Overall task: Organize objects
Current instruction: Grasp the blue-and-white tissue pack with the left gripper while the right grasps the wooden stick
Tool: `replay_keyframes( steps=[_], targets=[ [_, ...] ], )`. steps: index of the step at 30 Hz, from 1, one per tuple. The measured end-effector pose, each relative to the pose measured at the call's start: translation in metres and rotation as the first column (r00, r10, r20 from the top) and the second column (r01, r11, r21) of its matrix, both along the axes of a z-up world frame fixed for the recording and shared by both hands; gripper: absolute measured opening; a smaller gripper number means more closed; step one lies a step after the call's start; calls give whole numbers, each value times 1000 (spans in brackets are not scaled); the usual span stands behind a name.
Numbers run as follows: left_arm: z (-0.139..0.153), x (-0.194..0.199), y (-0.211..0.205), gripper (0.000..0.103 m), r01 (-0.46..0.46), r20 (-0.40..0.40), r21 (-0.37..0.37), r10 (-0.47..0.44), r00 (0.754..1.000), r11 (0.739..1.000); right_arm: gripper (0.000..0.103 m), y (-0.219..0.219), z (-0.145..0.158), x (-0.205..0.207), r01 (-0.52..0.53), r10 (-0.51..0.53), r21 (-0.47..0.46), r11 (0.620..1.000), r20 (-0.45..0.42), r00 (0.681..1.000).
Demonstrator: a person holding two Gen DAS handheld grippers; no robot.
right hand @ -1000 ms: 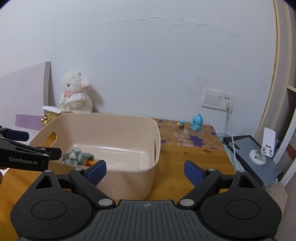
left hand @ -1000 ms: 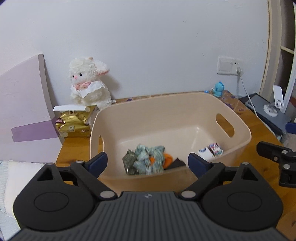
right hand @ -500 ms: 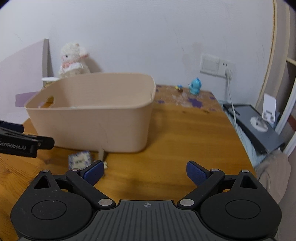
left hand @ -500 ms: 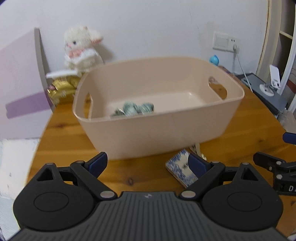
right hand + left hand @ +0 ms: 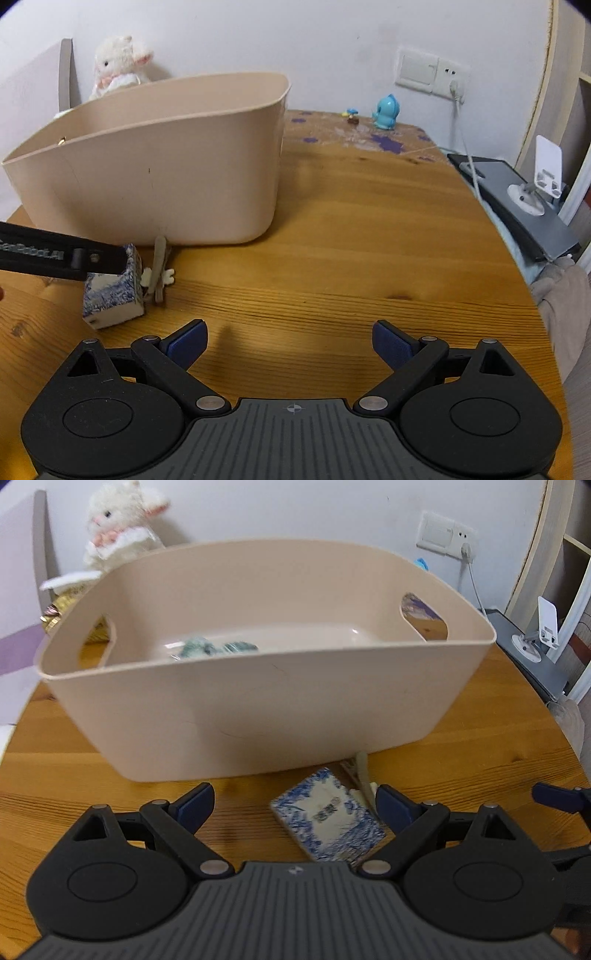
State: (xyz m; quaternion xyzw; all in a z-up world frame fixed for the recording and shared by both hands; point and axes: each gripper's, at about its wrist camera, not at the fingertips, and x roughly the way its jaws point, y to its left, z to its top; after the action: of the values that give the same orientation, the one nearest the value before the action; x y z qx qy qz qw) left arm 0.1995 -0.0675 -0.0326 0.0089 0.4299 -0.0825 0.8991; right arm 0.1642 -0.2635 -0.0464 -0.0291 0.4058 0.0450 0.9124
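A beige plastic bin (image 5: 258,709) (image 5: 166,173) stands on the wooden table, with a teal crumpled item (image 5: 210,648) inside. Just in front of it lies a small blue-and-white patterned box (image 5: 328,818) (image 5: 112,295), and a cream hair clip (image 5: 364,771) (image 5: 159,271) rests beside it. My left gripper (image 5: 295,803) is open, low over the table, with the box between its fingers but not touched. The right gripper (image 5: 290,341) is open over bare wood, to the right of the box. One left finger (image 5: 59,256) crosses the right wrist view above the box.
A white plush lamb (image 5: 118,528) and a gold snack bag (image 5: 62,609) sit behind the bin. A blue toy figure (image 5: 388,112) stands near the wall socket (image 5: 432,72). A grey device with a white stand (image 5: 532,199) lies off the table's right edge.
Both grippers have dropped from above the bin to table height in front of it. The left gripper has closed in on the patterned box, which now lies between its fingers.
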Motion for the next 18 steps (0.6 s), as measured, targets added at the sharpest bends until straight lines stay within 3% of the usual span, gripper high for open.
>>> replay_keyframes(
  steps=[9,18],
  targets=[
    [-20,8,7,95,0,-52,18,1,999,1000,97,13,-1,7,-40,40,-7,999,0,999],
    [-22,6,38,95,-14,-44,13,14,999,1000,97,39,-7,10,-103,103,-8,995,-20,995]
  ],
)
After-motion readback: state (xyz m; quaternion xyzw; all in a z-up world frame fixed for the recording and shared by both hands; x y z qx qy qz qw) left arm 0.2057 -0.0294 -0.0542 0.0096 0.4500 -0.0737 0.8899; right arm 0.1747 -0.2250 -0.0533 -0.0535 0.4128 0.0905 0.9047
